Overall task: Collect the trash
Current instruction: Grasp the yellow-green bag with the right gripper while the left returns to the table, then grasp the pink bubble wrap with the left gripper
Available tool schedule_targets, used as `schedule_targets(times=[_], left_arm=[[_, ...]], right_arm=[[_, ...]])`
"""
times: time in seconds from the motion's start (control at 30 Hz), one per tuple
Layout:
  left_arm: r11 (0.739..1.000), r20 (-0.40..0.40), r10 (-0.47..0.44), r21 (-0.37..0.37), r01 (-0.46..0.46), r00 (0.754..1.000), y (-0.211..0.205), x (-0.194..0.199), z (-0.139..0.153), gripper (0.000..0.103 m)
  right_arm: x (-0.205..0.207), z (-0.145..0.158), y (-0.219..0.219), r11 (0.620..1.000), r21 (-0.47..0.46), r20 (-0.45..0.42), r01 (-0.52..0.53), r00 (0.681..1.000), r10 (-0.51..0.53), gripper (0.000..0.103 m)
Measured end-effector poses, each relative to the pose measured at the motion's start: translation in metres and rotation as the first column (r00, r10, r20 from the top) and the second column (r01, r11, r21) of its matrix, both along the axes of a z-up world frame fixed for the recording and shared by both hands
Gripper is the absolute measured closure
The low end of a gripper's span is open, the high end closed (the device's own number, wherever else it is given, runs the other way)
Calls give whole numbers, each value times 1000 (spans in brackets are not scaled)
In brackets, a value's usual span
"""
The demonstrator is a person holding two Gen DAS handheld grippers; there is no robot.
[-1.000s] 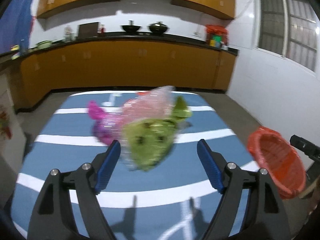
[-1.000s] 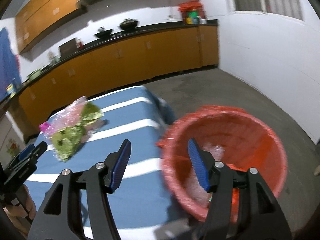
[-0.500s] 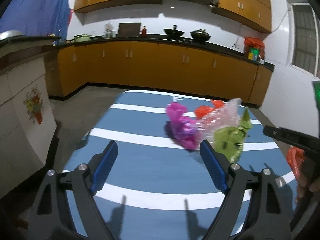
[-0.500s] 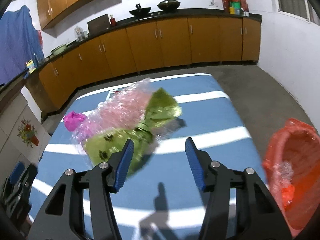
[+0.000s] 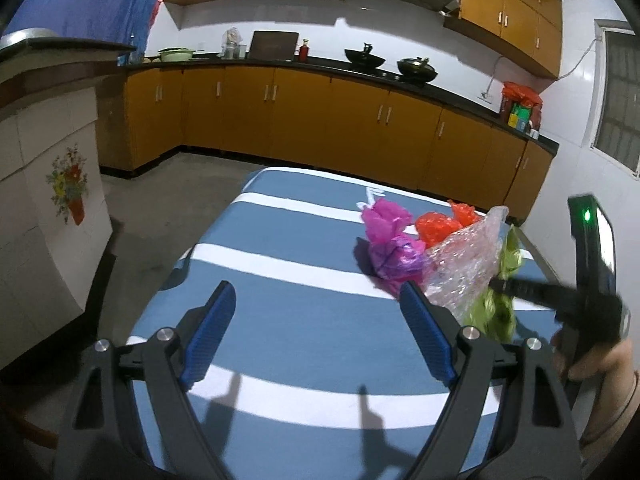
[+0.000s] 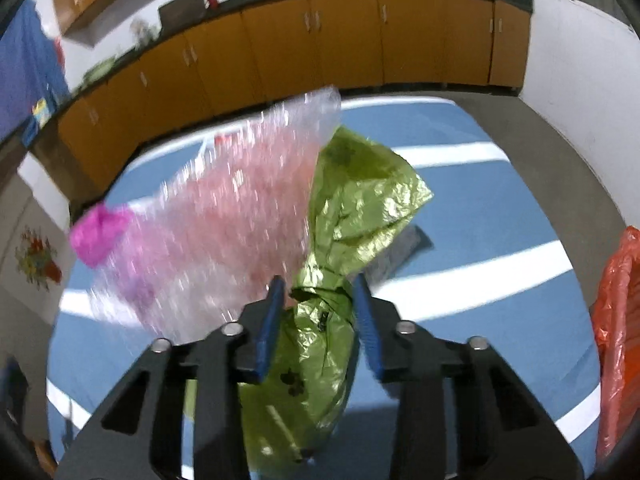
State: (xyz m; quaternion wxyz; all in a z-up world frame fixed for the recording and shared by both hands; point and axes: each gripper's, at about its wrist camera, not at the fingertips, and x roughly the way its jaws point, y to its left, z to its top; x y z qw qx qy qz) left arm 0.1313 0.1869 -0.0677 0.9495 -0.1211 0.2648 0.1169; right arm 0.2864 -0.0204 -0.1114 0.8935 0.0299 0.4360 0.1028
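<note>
- Green plastic bag (image 6: 352,216): crumpled, on the blue striped table (image 6: 500,208), its long axis running straight away from the right gripper (image 6: 318,308).
- Right gripper: jaws have just been closing, bag's twisted neck between them, pads pinching it; pitched steeply down.
- Clear bubble wrap (image 6: 224,216): touching the bag's left side.
- Left gripper (image 5: 316,320): spread, empty, the farther one.
- Orange bin (image 6: 616,320): at right.

Two wrist views, shared striped table (image 5: 320,320)
</note>
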Motion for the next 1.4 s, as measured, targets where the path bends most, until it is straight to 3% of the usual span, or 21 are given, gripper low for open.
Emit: schedule_targets(times=[0.1,0.33,0.47,0.73,0.83,0.9,1.0,1.07,1.4], left_arm=[[999,17,-33,13,32,999,-10,9,5,20],[988,45,-147,43,145,988,-41,50,23,20],[968,14,-250,42,249,968,-66,92,27,20],[941,-136,-318,75,330,938,-91,156,2,22],[930,-188,-354,30,366,916,-92,165,-10,39],[927,-202,-370,-9,376,907,-90,167,-17,58],[920,-198,-390,-43,390,899,-91,163,-21,83],[914,-184,-404,-40,404,896,-93,156,-19,90],[903,-87,-429,-66,424,899,-99,116,5,96]], right_arm=[[-13,-5,-13,1000,-6,-14,-5,1000,5,79],[-50,-7,-60,999,-3,-15,41,999,-41,79],[-64,-7,-77,998,-1,-13,66,998,-66,78],[-77,-10,-89,996,33,-37,79,996,-78,65],[-79,-10,-88,997,33,-38,71,997,-70,65],[-80,-10,-88,997,39,-39,63,997,-61,65],[-83,-10,-87,998,34,-35,54,998,-53,77],[-86,-10,-88,998,32,-27,52,998,-51,82],[-102,7,-108,995,51,21,85,996,-87,85]])
